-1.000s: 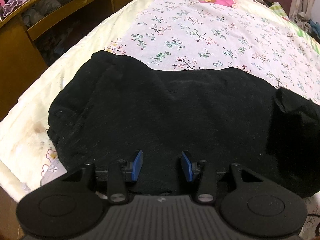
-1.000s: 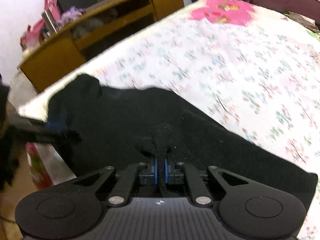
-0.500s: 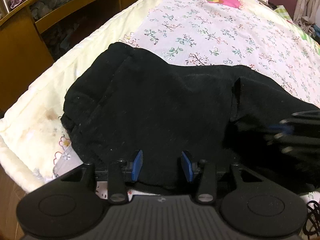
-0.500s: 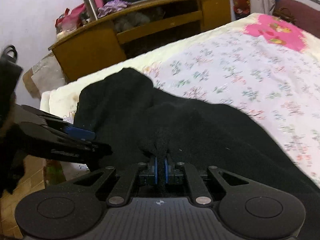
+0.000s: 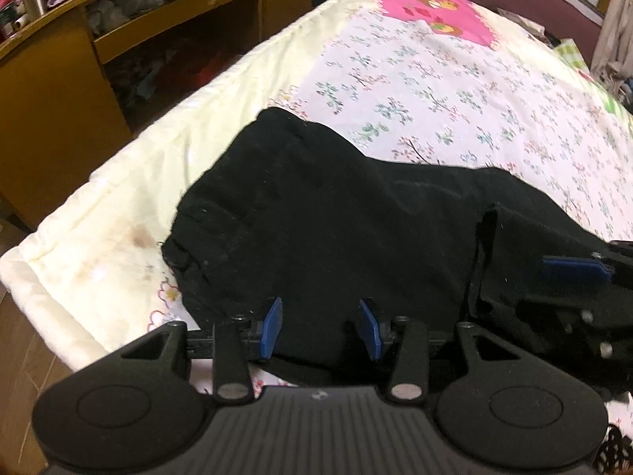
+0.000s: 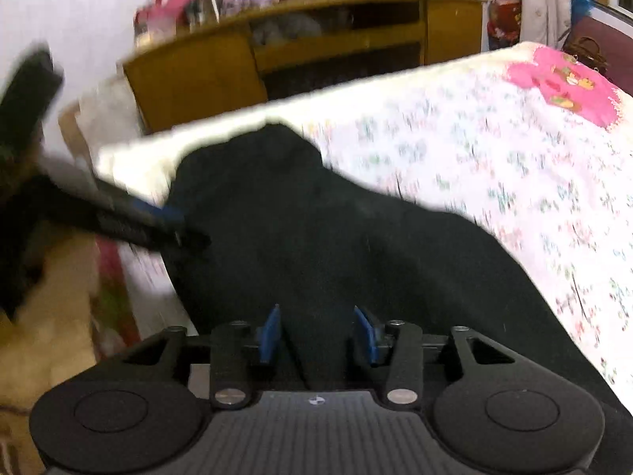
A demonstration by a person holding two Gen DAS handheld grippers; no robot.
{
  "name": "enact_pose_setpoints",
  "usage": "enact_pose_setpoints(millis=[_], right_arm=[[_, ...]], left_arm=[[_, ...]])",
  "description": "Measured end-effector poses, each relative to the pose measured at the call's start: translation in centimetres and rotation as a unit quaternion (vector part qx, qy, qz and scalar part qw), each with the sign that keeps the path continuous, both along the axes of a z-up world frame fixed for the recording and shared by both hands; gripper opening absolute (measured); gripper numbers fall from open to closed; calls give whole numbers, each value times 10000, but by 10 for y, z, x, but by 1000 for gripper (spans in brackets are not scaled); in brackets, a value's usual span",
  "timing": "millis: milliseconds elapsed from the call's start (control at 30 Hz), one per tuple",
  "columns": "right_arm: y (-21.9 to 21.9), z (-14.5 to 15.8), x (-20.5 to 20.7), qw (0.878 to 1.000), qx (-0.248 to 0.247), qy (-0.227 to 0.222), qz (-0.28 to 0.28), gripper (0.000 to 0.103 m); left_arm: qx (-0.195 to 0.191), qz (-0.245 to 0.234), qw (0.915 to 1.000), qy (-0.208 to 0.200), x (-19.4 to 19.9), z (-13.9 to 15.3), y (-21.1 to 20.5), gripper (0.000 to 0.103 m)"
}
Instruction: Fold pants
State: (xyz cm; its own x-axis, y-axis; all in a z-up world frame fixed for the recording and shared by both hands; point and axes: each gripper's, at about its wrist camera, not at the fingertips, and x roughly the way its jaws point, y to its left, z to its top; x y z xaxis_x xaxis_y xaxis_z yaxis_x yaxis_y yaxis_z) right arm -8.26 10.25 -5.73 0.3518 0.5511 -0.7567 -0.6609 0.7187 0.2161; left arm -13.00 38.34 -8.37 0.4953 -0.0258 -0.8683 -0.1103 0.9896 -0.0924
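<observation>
The black pants (image 5: pixel 336 233) lie bunched in a folded heap at the near corner of the floral bedspread (image 5: pixel 455 91). My left gripper (image 5: pixel 319 330) is open and empty, its blue pads just over the pants' near edge. My right gripper (image 6: pixel 316 332) is open, with a ridge of the black cloth (image 6: pixel 316 237) lying loose between its pads. The right gripper's blue pad (image 5: pixel 573 271) shows at the right edge of the left wrist view, over the cloth. The left gripper (image 6: pixel 158 221) shows blurred at the left of the right wrist view.
A wooden shelf unit (image 5: pixel 79 63) (image 6: pixel 277 59) with clothes and clutter stands beyond the bed's left side. The bed's near corner (image 5: pixel 39 269) drops to a wooden floor. A pink patch (image 5: pixel 435 12) marks the far end of the bedspread.
My right gripper has opened and let go of the pinched black cloth after carrying it leftward over the heap. The left gripper stayed open and drew back a little toward the bed's corner.
</observation>
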Motion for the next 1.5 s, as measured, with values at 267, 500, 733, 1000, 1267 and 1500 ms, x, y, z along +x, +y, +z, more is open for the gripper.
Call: enact_pose_setpoints(millis=[267,500,733,1000,1267,1500], right_arm=[[-3,-46,34,9958,-531,613,-433,28],[6,-16,18,9982,-532,289,49,34],[18,-17,26,9982,-427,331,250,35],[8,-13,23,9984,-359,432,95,35],[-10,-6,20,9986,-218,479,-54,38],[-22,-4,18,9988,-73,457,-126,38]], left_arm=[[93,235,9990,-380,-2,21,17,51],[-10,1017,9943,-319,4,16,53,58],[-704,1623,9842,-36,8,-18,69,58],[-646,1524,9861,-123,12,-17,48,62],[-864,2277,9699,40,7,-26,59,60],[-995,2601,9604,61,23,-41,47,63]])
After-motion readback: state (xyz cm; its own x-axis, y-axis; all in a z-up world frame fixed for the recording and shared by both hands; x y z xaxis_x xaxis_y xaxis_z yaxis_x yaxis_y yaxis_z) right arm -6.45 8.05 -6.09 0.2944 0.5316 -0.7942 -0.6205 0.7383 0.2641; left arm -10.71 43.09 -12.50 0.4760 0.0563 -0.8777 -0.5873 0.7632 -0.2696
